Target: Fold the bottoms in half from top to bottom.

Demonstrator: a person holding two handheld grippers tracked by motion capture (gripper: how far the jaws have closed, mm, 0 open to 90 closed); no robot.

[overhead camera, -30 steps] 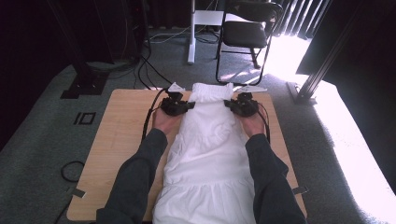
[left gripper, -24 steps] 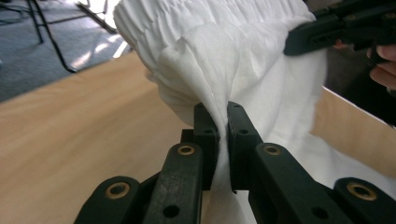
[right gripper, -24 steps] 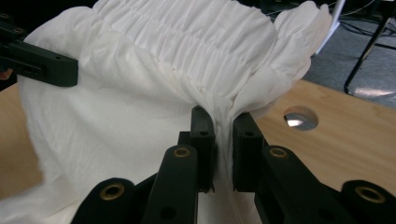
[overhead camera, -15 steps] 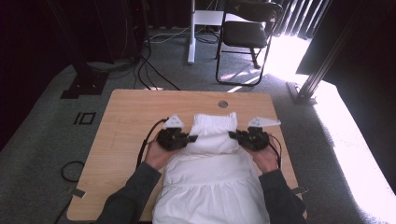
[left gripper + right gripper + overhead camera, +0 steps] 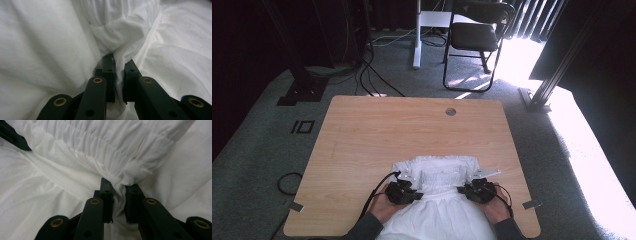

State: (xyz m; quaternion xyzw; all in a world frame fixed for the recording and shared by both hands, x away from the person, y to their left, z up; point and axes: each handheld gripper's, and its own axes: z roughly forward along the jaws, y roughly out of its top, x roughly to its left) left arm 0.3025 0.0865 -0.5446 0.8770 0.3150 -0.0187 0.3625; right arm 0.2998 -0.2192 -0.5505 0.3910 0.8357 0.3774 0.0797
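Left tongs (image 5: 119, 75): black, pinching a bunched fold of the dress
Right tongs (image 5: 119, 196): black, pinching gathered cloth beside the shirred band
Dress (image 5: 439, 200): white, soft, crinkled cotton with a ruffled top, lying at 6 o'clock on the bench
Bench (image 5: 412, 130): pale wood grain, rounded corners, round cable hole at 12 o'clock
Floor (image 5: 257, 150): grey carpet, black cables
Chair (image 5: 477, 35): black, at 12 o'clock, sunlit

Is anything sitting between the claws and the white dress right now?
Nothing visible does. The left claw and the right claw each already pinch a bunched fold of the white dress, one at each side of its gathered top.
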